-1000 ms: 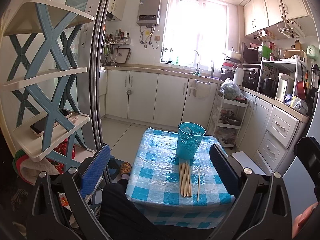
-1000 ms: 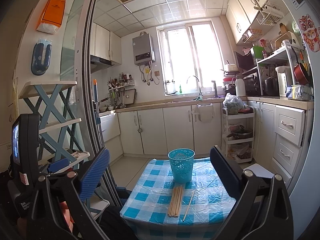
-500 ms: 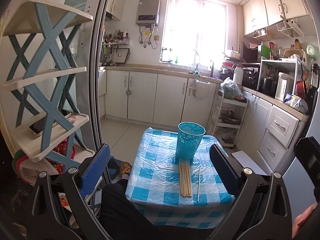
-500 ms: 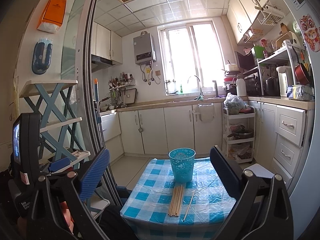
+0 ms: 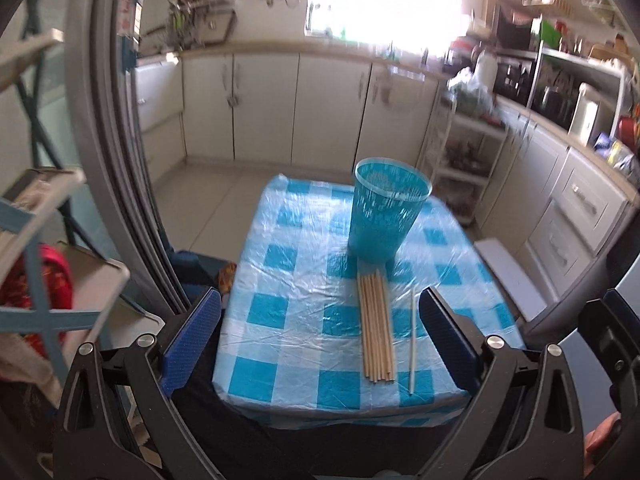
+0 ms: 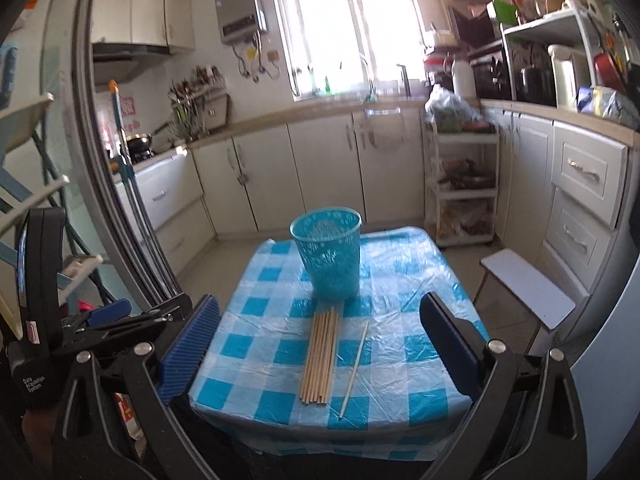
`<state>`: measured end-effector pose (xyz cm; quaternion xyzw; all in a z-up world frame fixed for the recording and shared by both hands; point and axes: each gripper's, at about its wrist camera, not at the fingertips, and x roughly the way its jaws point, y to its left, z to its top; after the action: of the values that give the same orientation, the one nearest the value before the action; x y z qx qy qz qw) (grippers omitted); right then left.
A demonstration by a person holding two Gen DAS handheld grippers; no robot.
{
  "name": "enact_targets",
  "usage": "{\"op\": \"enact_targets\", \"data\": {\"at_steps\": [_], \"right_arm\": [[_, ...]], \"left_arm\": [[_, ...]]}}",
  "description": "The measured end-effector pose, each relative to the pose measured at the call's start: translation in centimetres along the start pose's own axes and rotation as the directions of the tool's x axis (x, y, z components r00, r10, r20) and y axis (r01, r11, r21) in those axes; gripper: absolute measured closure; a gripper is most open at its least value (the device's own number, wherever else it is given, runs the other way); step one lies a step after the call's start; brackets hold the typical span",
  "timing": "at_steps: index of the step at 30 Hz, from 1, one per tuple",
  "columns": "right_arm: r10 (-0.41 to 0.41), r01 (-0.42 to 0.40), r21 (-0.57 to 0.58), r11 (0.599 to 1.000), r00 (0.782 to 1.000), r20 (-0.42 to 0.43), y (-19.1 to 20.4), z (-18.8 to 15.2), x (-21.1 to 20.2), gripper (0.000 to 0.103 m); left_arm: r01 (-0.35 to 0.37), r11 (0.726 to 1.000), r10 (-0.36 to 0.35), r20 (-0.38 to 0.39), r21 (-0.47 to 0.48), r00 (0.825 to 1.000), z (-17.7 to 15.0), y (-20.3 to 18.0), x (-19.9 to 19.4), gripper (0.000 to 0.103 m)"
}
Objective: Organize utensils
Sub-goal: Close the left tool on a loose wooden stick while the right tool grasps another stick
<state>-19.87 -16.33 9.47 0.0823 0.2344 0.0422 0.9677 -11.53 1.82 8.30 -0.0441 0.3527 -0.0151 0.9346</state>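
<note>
Both cameras sit closer to and lower over the table (image 5: 280, 320) than half a second ago — the blue-and-white checked cloth fills far more of each view now, and the upper cabinets have slid out of the left wrist frame. The left view is motion-blurred; the right view is sharper. The left gripper (image 5: 320, 332) is spread wide with nothing between its blue pads, same as before, and the right gripper (image 6: 320, 336) is likewise spread and empty. Task things have not shifted on the table: the teal mesh cup (image 5: 386, 208) stands upright toward the far middle, the bundle of wooden chopsticks (image 5: 376, 328) lies flat just in front of its base, pointing toward the camera, and a single pale chopstick (image 5: 412, 340) lies apart to the right of the bundle, roughly parallel. In the right view the same cup (image 6: 328, 256), bundle (image 6: 320, 356) and lone stick (image 6: 354, 364) show, the stick angled slightly. Only the right view shows the left gripper's body at lower left, the water heater (image 6: 240, 10) on the wall, a pan on the stove (image 6: 140, 142) and a small white stool (image 6: 528, 288) clearly beside the table. Only the left view shows the shelf rack (image 5: 36, 240) with red cloth at far left, plus a bit of a hand (image 5: 600, 436) at the lower right edge.
</note>
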Motion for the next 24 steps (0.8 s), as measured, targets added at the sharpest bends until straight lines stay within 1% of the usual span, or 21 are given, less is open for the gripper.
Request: {"op": "enact_targets", "data": {"at_steps": [2,4,6,8,9,10,12,14,16,19,23,24], "right_arm": [[-0.008,0.008,0.007,1.0,0.999,-0.047,-0.6,-0.3,2.7,0.007],[-0.014,0.016,0.019,1.0,0.995,-0.098,-1.4,-0.8,5.3,0.007],[-0.024,0.03,0.035,0.999,0.989,-0.149,-2.3,-1.4,7.9,0.007],[-0.045,0.053,0.037,0.998,0.979,-0.201,-3.3,-2.3,10.9,0.008],[-0.059,0.069,0.034,0.997,0.97,-0.236,-3.8,-2.9,12.7,0.013],[-0.063,0.075,0.036,0.997,0.963,-0.261,-4.2,-3.4,13.8,0.021],[-0.068,0.089,0.049,0.995,0.942,-0.329,-5.3,-4.6,16.6,0.026],[-0.075,0.103,0.057,0.993,0.926,-0.369,-5.9,-5.5,18.6,0.033],[-0.081,0.113,0.055,0.992,0.909,-0.408,-6.4,-6.5,20.6,0.042],[-0.083,0.117,0.047,0.992,0.885,-0.458,-6.8,-7.7,23.0,0.054],[-0.082,0.108,0.025,0.994,0.869,-0.489,-6.9,-8.5,24.6,0.061],[-0.083,0.102,0.014,0.995,0.872,-0.482,-6.9,-8.7,24.6,0.063]], "left_arm": [[-0.001,1.0,0.001,-0.038,-0.001,0.999,0.1,-0.1,2.3,0.009],[0.005,1.0,-0.005,-0.093,0.001,0.996,0.1,-0.2,5.1,0.009],[0.011,1.0,-0.011,-0.143,0.003,0.99,-0.1,-0.3,7.6,0.009],[0.018,1.0,-0.019,-0.196,-0.007,0.98,-0.4,-0.2,10.4,0.012],[0.023,1.0,-0.026,-0.214,-0.015,0.976,-0.5,-0.2,11.7,0.013],[0.023,1.0,-0.027,-0.228,-0.02,0.973,-0.7,-0.2,12.6,0.014],[0.023,0.999,-0.028,-0.255,-0.022,0.967,-1.0,-0.2,14.3,0.015],[0.026,0.999,-0.034,-0.287,-0.03,0.957,-1.2,-0.4,16.8,0.015],[0.032,0.999,-0.041,-0.302,-0.036,0.952,-1.4,-0.7,18.0,0.015],[0.03,1.0,-0.029,-0.32,-0.002,0.947,-1.7,-1.8,20.3,0.015],[0.004,0.999,0.011,-0.351,0.042,0.936,-2.4,-2.9,23.9,0.015],[-0.005,0.999,0.024,-0.362,0.051,0.932,-2.6,-3.1,24.8,0.015]]}}
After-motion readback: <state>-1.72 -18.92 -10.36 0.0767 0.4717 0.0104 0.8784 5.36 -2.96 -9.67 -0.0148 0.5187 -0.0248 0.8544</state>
